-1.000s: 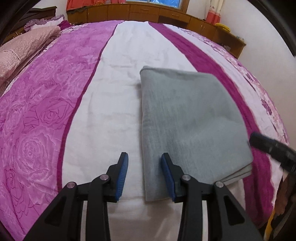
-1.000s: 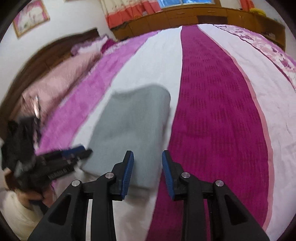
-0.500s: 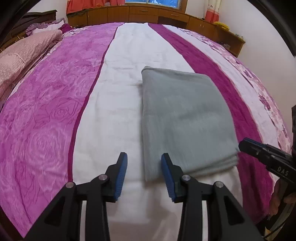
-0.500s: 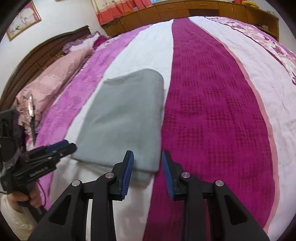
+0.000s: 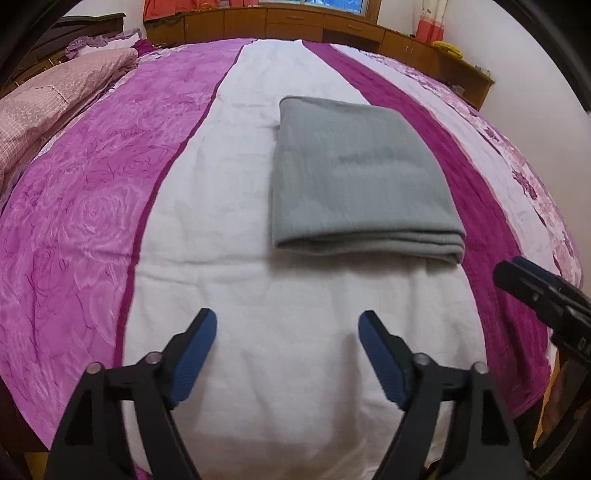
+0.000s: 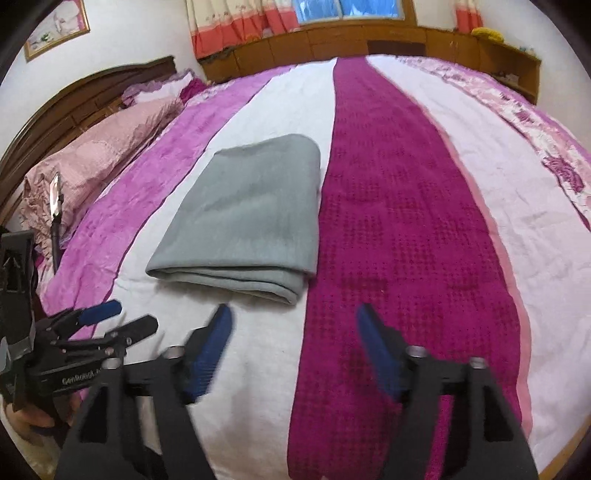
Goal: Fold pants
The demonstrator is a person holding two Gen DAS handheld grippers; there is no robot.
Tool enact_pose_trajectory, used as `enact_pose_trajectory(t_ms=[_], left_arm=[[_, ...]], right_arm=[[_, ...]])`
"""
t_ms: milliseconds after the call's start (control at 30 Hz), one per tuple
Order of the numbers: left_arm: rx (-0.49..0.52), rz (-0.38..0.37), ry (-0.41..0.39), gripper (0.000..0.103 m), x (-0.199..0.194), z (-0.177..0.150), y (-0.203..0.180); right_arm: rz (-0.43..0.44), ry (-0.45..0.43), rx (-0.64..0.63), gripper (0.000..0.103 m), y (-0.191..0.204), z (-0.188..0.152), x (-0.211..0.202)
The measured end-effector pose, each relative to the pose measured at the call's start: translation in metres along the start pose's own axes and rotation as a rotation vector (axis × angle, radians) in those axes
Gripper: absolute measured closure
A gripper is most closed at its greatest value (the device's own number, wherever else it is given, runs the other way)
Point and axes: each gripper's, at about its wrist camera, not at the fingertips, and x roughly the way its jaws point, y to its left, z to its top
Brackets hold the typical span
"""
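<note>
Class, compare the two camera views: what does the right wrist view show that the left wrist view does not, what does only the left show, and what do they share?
Only the right wrist view shows the framed picture on the wall, the curved wooden headboard and the whole left gripper with part of the hand holding it. Only the left wrist view shows the right gripper poking in from the side. Both show the folded grey pants lying flat on the striped bedspread, the pink pillow, the wooden cabinets and the window. Both grippers are open and hold nothing.

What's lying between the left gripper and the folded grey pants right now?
Nothing but bare white bedspread between the open left gripper and the folded grey pants, shown in the left wrist view.
</note>
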Motion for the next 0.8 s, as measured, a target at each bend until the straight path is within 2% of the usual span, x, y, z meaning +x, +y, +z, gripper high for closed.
enact_pose_trajectory(t_ms=[33,100,267,400,567,800], left_arm=[[0.001,-0.001,-0.009,0.014,0.0,-0.002,-0.002],[0.016,0.013,-0.019,0.013,0.003,-0.005,-0.007],[0.024,0.04,0.001,0.013,0.017,-0.009,-0.013],[0.024,0.056,0.002,0.013,0.025,-0.009,-0.014],[0.041,0.079,0.002,0.011,0.031,-0.01,-0.018],[0.023,0.07,0.009,0.01,0.033,-0.009,-0.014]], right_arm=[[-0.006,-0.007,-0.001,0.016,0.0,-0.002,0.0],[-0.032,-0.025,-0.001,0.013,0.0,-0.008,0.0],[-0.078,-0.018,0.007,0.013,-0.005,-0.019,0.015],[-0.038,0.05,0.071,0.013,-0.017,-0.028,0.032],[-0.064,0.039,0.037,0.009,-0.013,-0.035,0.038],[-0.092,0.018,0.002,0.005,-0.006,-0.042,0.04]])
